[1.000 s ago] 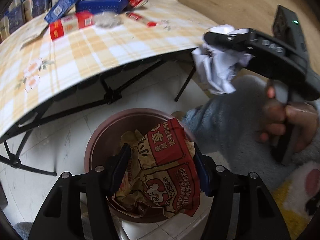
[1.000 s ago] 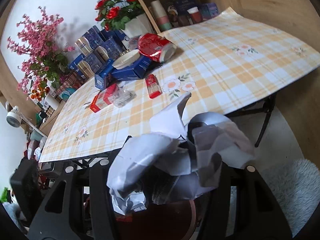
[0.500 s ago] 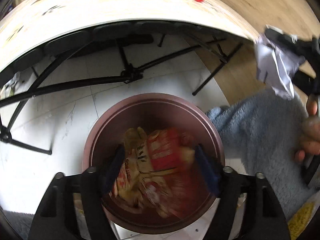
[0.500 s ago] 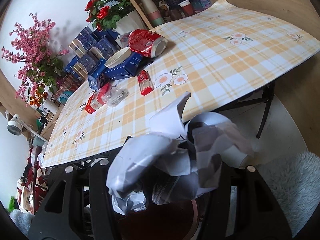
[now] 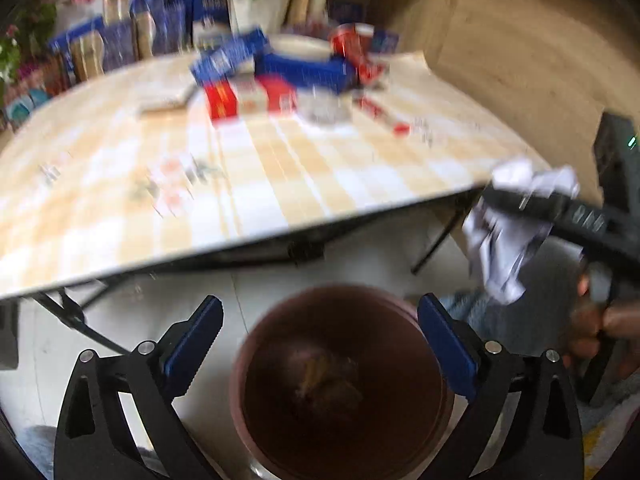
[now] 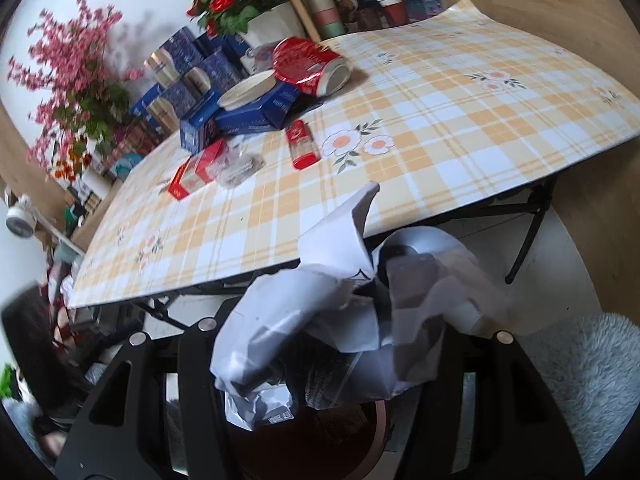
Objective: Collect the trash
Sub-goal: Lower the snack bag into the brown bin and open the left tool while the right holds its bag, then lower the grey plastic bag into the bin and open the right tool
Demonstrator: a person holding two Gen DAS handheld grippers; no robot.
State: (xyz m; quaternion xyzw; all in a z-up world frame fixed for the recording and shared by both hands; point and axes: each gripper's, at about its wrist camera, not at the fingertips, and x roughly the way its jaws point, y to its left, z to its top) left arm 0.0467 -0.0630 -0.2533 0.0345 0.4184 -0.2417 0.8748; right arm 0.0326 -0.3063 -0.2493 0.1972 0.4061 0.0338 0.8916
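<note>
A dark red round bin (image 5: 340, 380) stands on the floor below the table. Something crumpled lies blurred at its bottom (image 5: 328, 380). My left gripper (image 5: 320, 324) is open and empty above the bin's rim. My right gripper (image 6: 332, 340) is shut on crumpled white paper (image 6: 344, 312) and holds it over the bin (image 6: 320, 440). In the left wrist view the right gripper (image 5: 516, 200) with the paper (image 5: 504, 248) hangs to the right of the bin. A small red packet (image 6: 302, 146) and a clear wrapper (image 6: 238, 168) lie on the table.
A folding table with a yellow plaid cloth (image 6: 420, 120) holds blue boxes (image 6: 248, 114), a red-white box (image 6: 192, 172), a red canister (image 6: 310, 66) and flower pots (image 6: 272, 24). Black table legs (image 6: 524, 240) stand nearby. A grey fluffy rug (image 6: 580, 380) lies at the right.
My left gripper has opened, let the red snack bag fall into the bin, and tilted up toward the table. The right gripper still holds the paper, nearly unmoved.
</note>
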